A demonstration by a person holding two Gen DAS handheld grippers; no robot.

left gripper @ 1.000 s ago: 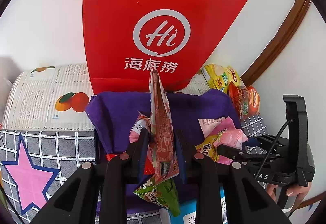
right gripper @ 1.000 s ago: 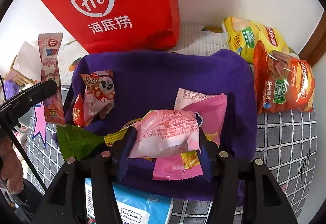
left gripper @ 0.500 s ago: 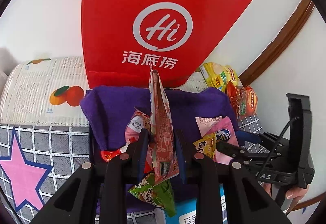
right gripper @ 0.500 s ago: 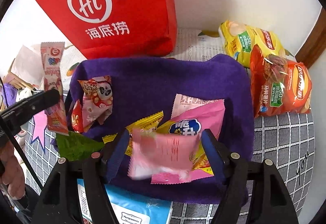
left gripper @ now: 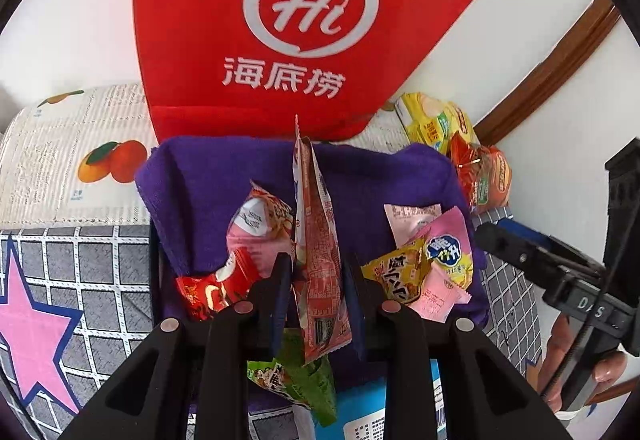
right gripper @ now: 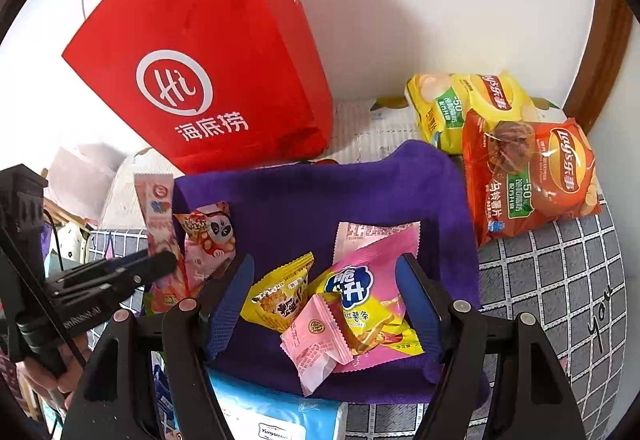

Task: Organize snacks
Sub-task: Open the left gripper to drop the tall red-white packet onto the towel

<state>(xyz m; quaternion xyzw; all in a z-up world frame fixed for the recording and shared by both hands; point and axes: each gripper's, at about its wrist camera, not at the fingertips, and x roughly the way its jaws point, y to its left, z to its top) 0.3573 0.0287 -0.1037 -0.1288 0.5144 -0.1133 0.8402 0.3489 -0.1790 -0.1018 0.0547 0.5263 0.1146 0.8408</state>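
Note:
A purple cloth-lined basket (left gripper: 224,175) (right gripper: 340,191) holds several small snack packets. My left gripper (left gripper: 318,280) is shut on a tall pink-red snack packet (left gripper: 316,248), held upright over the basket's front left; it also shows in the right wrist view (right gripper: 158,215). My right gripper (right gripper: 326,300) is open and empty above the basket's front. Below it lie a small pink packet (right gripper: 316,340), a pink-yellow packet (right gripper: 368,296) and a yellow packet (right gripper: 280,292). A panda packet (right gripper: 208,236) lies at the basket's left.
A red paper bag (left gripper: 280,31) (right gripper: 208,71) stands behind the basket against the white wall. Yellow (right gripper: 460,107) and orange (right gripper: 532,175) chip bags lie at the right. A blue tissue pack (right gripper: 276,412) sits in front. A green packet (left gripper: 296,380) hangs at the basket's front edge.
My right gripper opened and let the small pink packet drop into the basket, then drew back and up. My left gripper kept its packet and moved slightly closer to the basket.

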